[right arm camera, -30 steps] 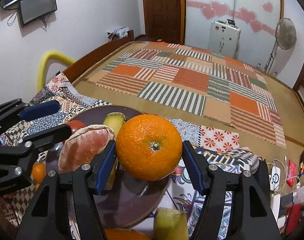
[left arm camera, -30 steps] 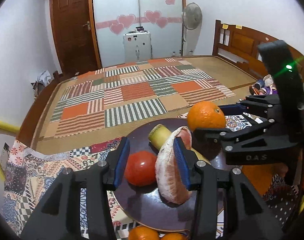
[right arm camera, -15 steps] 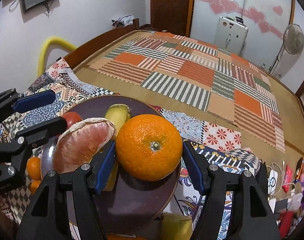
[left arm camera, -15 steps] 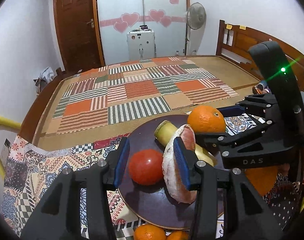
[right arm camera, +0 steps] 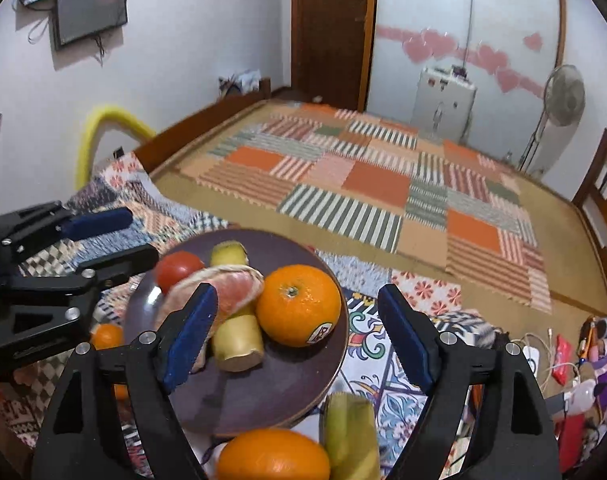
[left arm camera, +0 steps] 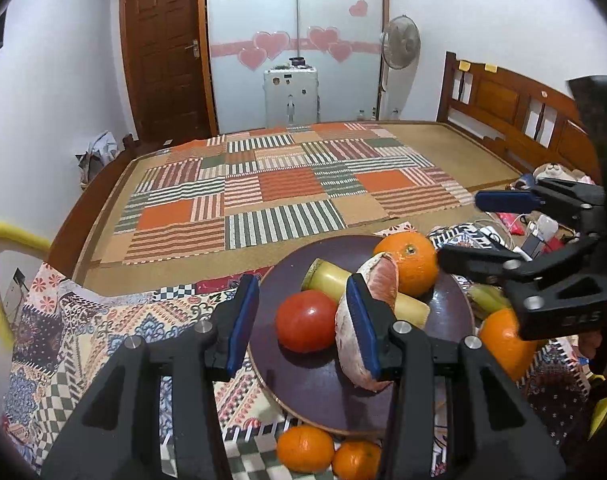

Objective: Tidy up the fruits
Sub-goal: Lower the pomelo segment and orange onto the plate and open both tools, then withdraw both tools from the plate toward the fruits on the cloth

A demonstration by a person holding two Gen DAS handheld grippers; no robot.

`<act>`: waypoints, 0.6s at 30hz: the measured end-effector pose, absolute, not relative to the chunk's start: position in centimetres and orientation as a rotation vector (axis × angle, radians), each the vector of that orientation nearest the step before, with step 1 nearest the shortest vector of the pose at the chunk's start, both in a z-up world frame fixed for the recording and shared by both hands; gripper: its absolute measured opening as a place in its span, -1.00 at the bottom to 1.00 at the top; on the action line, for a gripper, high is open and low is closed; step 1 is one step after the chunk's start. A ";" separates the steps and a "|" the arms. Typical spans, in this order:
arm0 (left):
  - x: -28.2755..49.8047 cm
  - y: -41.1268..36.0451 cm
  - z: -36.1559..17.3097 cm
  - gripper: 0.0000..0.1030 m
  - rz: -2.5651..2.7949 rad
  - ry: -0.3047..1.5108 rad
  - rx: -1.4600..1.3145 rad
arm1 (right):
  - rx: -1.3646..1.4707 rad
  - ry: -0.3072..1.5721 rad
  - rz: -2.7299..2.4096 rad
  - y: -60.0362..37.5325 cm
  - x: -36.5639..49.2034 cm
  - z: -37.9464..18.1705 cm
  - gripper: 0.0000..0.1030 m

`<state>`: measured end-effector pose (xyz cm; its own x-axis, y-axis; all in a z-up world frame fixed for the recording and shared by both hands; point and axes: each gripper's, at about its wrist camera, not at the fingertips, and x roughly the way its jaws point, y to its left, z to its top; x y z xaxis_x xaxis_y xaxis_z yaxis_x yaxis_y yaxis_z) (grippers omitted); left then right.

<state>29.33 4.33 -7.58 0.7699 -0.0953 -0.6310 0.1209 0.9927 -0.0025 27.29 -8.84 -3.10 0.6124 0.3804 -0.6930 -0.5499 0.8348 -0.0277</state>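
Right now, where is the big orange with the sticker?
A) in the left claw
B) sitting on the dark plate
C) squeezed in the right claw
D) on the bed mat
B: the orange rests on the plate beside the grapefruit piece, and the right claw has just been opening, its pads clear of it.

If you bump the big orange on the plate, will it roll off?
Probably it rolls easily: the big orange is round and smooth. It likely wouldn't go far left, since the banana piece and peeled grapefruit sit against it. Toward the plate edge on its open side, it might roll off.
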 end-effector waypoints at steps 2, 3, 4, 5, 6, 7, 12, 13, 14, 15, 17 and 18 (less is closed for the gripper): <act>28.6 4.6 -7.1 -0.07 -0.114 0.673 0.037 | -0.243 0.690 0.539 -9.1 26.0 -2.1 0.56; 28.0 4.7 -6.8 -0.06 -0.110 0.666 0.035 | -0.237 0.663 0.539 -9.3 25.0 -1.5 0.57; 27.5 4.9 -6.5 -0.02 -0.107 0.660 0.032 | -0.232 0.641 0.540 -9.4 24.4 -1.1 0.61; 27.1 4.9 -6.4 0.00 -0.105 0.656 0.029 | -0.226 0.618 0.539 -9.6 23.6 -0.7 0.62; 26.5 5.1 -6.1 0.01 -0.103 0.650 0.024 | -0.222 0.604 0.537 -9.7 23.2 -0.5 0.64; 26.2 5.2 -5.9 0.01 -0.102 0.646 0.020 | -0.215 0.585 0.535 -9.9 22.5 -0.2 0.64; 23.5 5.6 -5.2 0.07 -0.086 0.618 0.002 | -0.163 0.538 0.530 -11.0 20.3 0.1 0.66; 23.1 5.6 -5.2 0.07 -0.082 0.612 0.006 | -0.152 0.535 0.528 -11.4 20.1 0.0 0.66; 22.7 5.6 -5.1 0.09 -0.077 0.606 0.011 | -0.145 0.532 0.522 -11.6 19.9 -0.2 0.66; 22.1 5.5 -5.1 0.12 -0.073 0.601 0.017 | -0.141 0.529 0.512 -11.8 19.7 -0.4 0.66; 21.3 5.6 -5.0 0.18 -0.073 0.594 0.019 | -0.149 0.517 0.487 -12.5 19.0 -0.9 0.66; 20.7 5.6 -5.1 0.25 -0.075 0.589 0.017 | -0.150 0.515 0.478 -12.8 18.8 -1.0 0.66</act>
<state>20.72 5.60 -5.05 0.8291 -0.0657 -0.5553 0.0755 0.9971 -0.0053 18.75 -12.78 -1.04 0.7637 0.4012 -0.5058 -0.4751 0.8797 -0.0196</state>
